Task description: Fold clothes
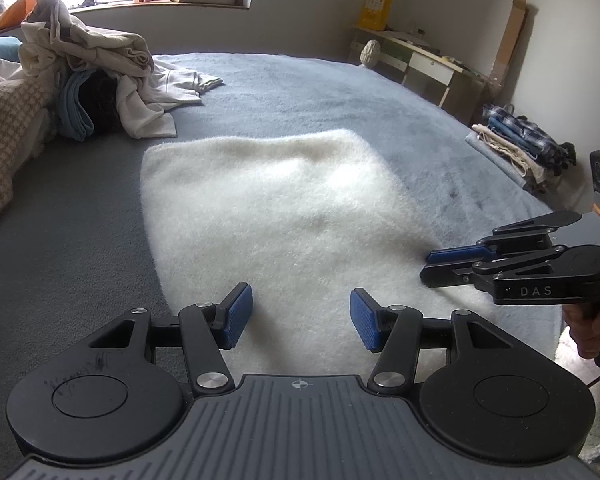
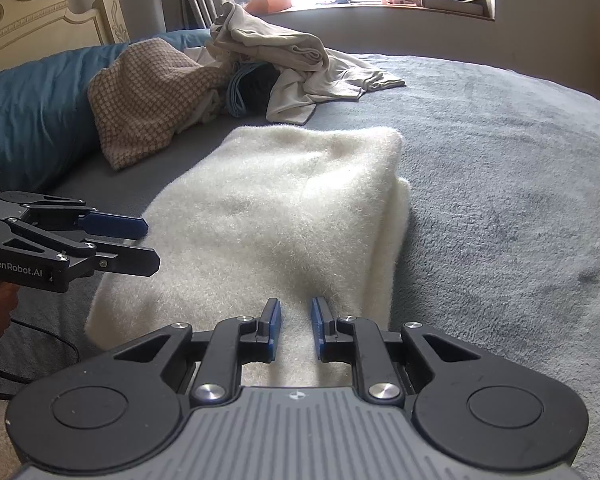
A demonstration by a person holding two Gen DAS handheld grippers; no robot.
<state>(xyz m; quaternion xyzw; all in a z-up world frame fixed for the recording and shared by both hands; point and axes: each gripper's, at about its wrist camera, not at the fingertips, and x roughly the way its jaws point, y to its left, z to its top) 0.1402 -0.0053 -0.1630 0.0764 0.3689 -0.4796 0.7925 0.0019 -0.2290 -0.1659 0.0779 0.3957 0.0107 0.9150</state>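
Right tool (image 2: 296,322) narrowly parted over folded white fleece (image 2: 268,216).

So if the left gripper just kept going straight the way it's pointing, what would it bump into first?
Most likely the fluffy white garment on the bed: the left gripper, jaws open, tilts down over its near part. How far above it hangs is unclear.

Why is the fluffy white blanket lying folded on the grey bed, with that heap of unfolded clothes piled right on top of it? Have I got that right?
Not quite. The heap of unfolded clothes is not on the white blanket; it lies apart, farther back on the grey bed toward the window. The right wrist view shows bare bed between them. The blanket is indeed folded on the bed.
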